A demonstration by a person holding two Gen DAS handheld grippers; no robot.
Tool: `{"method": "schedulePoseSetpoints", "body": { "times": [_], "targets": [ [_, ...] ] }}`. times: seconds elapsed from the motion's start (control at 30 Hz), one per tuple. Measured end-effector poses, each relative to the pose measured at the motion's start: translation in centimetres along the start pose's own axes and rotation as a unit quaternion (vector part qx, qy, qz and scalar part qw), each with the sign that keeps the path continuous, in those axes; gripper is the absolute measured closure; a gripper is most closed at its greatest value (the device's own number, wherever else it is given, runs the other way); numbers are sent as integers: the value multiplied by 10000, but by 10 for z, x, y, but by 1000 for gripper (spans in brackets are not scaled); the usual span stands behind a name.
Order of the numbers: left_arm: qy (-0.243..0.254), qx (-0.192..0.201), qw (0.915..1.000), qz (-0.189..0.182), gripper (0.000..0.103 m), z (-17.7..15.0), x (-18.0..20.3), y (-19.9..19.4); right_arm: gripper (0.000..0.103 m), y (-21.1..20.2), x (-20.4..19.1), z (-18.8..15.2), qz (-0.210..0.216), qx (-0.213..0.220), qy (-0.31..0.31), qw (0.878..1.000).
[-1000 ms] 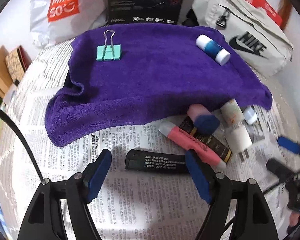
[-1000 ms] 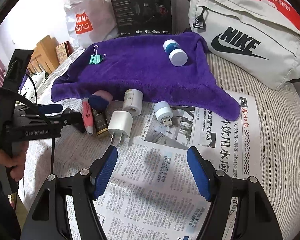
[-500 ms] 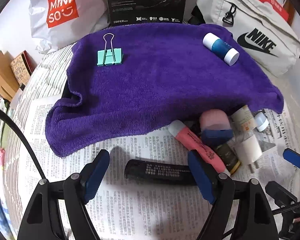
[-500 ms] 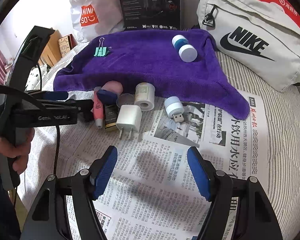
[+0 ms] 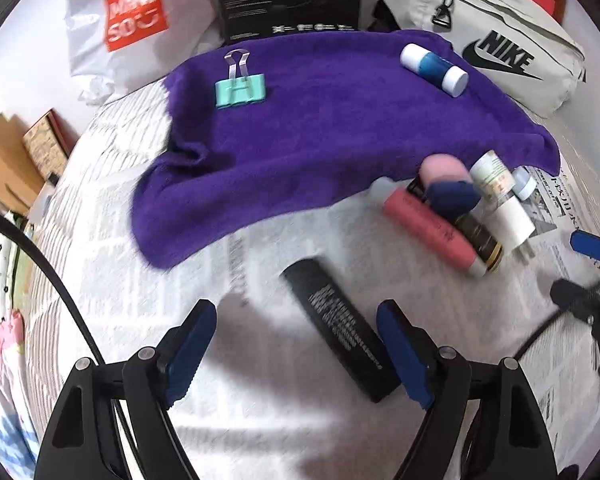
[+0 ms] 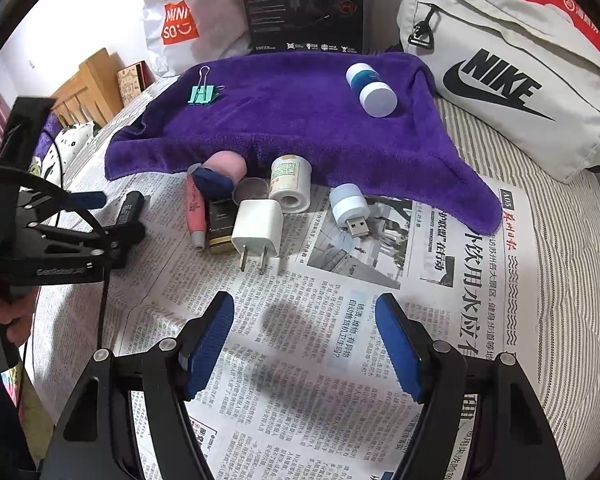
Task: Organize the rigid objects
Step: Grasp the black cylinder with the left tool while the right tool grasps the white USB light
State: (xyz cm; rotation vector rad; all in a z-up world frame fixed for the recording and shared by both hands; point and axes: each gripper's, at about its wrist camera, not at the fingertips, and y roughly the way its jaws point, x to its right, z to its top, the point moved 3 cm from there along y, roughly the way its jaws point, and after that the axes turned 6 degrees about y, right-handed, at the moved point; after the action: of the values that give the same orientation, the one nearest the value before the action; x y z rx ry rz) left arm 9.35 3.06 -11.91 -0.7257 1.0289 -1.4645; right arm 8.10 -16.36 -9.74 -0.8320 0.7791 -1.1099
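My left gripper [image 5: 296,348] is open over the newspaper, with a black lighter-like bar [image 5: 340,328] lying slantwise between its fingers, untouched. A purple towel [image 5: 320,120] carries a teal binder clip [image 5: 241,89] and a blue-and-white bottle [image 5: 434,69]. At the towel's front edge lies a cluster: pink tube [image 6: 194,210], pink and navy sponge [image 6: 220,172], dark gold-capped tube [image 6: 222,222], white charger plug [image 6: 256,228], white tape roll [image 6: 290,184], pale USB light [image 6: 350,208]. My right gripper [image 6: 304,348] is open and empty, in front of the cluster.
A white Nike bag [image 6: 500,76] lies at the back right, a black box [image 6: 304,4] and a Miniso bag [image 6: 180,20] at the back. Wooden items [image 6: 88,88] stand off the left edge. Newspaper [image 6: 380,320] covers the striped surface.
My left gripper has swung left and nearer, so the black bar now lies slantwise between its fingers. My right gripper has moved forward toward the cluster.
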Motion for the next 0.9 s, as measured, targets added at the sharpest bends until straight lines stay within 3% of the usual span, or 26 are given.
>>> {"method": "schedulePoseSetpoints", "body": {
  "times": [0.13,0.17,0.2,0.23,0.53,0.67,0.77,0.9],
  "targets": [
    [-123,89,9999,-64,22,-9,-11,-2,30,1,-6,0,20,-11,-91,10000],
    [-145,169,9996,-154,40,-10,-11,-2,30,1,-6,0,8,4,-116,9999],
    [-153,286,9990,-302,78,-10,-11,-4,30,1,-6,0,-8,22,-124,9999],
    [-149,355,9983,-443,82,-9,-10,-5,30,0,-6,0,-18,30,-120,9999],
    [34,364,9983,-444,79,4,-6,1,31,-3,9,5,-203,72,-28,9998],
    [145,366,9987,-315,66,6,-5,1,30,0,11,4,-254,9,-3,9997],
    [224,364,9986,-303,63,10,-4,3,30,2,13,4,-272,-7,6,9996],
    [209,451,9981,-369,65,14,-3,5,30,4,18,7,-324,7,71,9994]
  ]
}}
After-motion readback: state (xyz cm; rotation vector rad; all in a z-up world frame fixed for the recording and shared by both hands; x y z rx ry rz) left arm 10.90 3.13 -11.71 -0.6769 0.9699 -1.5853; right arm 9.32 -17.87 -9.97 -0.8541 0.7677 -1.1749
